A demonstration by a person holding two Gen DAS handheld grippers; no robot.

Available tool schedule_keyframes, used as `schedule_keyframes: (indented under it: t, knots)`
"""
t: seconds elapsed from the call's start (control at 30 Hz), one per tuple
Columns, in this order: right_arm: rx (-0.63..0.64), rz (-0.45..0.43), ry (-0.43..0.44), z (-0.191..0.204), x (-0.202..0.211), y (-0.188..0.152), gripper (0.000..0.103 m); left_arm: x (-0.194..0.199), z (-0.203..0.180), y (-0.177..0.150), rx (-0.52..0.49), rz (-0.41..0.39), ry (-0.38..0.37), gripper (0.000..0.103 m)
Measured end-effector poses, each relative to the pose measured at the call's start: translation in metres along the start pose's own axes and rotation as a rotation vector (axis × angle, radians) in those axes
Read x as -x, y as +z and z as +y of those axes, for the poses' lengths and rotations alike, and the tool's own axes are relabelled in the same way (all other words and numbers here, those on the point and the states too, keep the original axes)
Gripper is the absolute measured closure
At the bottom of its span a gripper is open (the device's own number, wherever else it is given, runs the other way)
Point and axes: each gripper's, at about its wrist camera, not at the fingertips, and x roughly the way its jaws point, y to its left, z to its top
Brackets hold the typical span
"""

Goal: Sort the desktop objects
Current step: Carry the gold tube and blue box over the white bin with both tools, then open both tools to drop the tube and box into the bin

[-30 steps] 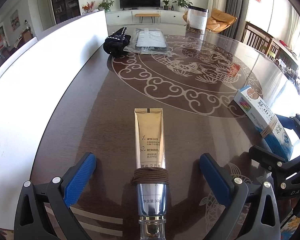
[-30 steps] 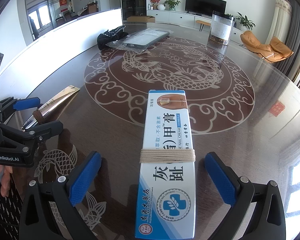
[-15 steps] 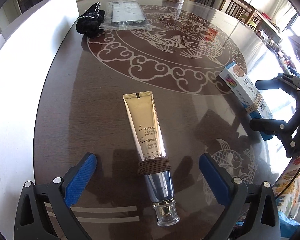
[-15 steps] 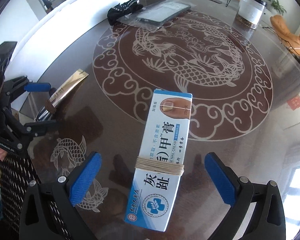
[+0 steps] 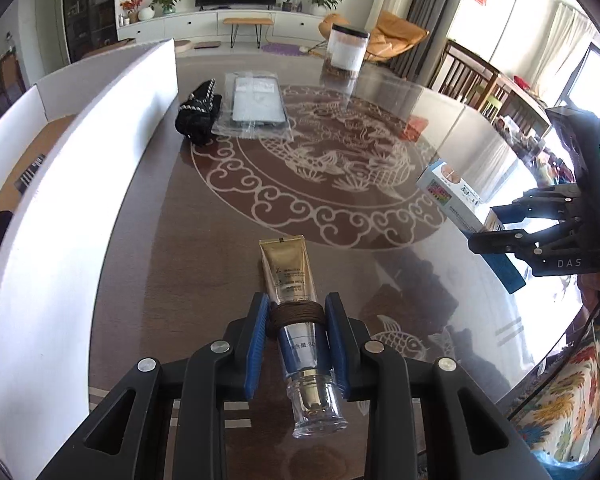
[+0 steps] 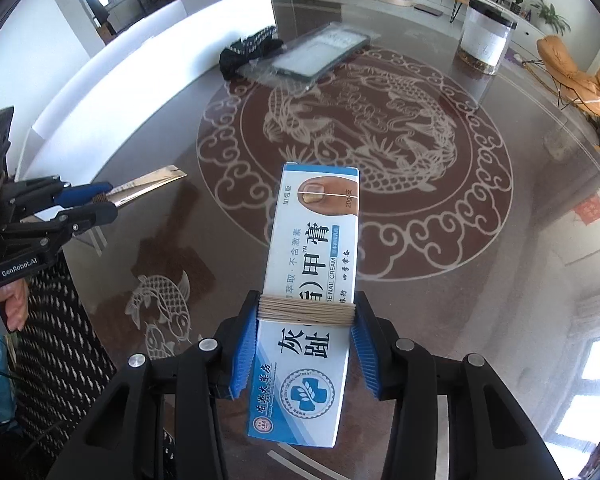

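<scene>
Gold tube (image 5: 290,276) sits squeezed between my left hand-held gripper's (image 5: 296,320) blue fingers, at its brown string band. My right hand-held gripper (image 6: 306,320) is clamped on the nail cream box (image 6: 312,280), both lifted above the surface (image 5: 204,240).

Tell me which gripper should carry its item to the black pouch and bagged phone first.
Left, probably. The left gripper is shut on the gold tube on the side of the black pouch; the right gripper, holding the nail cream box, would reach across.
</scene>
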Motion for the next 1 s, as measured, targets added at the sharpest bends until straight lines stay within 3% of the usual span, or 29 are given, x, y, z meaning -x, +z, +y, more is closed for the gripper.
schedule_keyframes:
  t: [0.27, 0.4, 0.5, 0.6, 0.7, 0.9, 0.93, 1.0]
  knots:
    - [0.023, -0.134, 0.075, 0.030, 0.049, 0.086, 0.058, 0.080, 0.056, 0.024, 0.131, -0.166, 0.002, 0.074]
    - [0.068, -0.209, 0.173, 0.081, 0.060, 0.152, 0.058, 0.127, 0.115, 0.034, 0.205, -0.233, 0.084, 0.074]
    - [0.138, -0.261, 0.241, 0.137, 0.056, 0.206, 0.058, 0.146, 0.168, 0.036, 0.265, -0.237, 0.169, 0.074]
    - [0.184, -0.263, 0.332, 0.201, 0.035, 0.255, 0.058, 0.152, 0.218, 0.029, 0.334, -0.220, 0.241, 0.074]
    - [0.246, -0.245, 0.365, 0.266, 0.000, 0.291, 0.058, 0.145, 0.259, 0.014, 0.403, -0.182, 0.293, 0.074]
    - [0.313, -0.158, 0.390, 0.355, -0.093, 0.323, 0.056, 0.108, 0.308, -0.013, 0.518, -0.085, 0.362, 0.073]
    - [0.311, -0.134, 0.386, 0.361, -0.106, 0.326, 0.053, 0.102, 0.313, -0.016, 0.543, -0.064, 0.379, 0.071]
    - [0.302, -0.114, 0.383, 0.367, -0.121, 0.326, 0.022, 0.094, 0.322, -0.022, 0.594, -0.048, 0.376, 0.062]
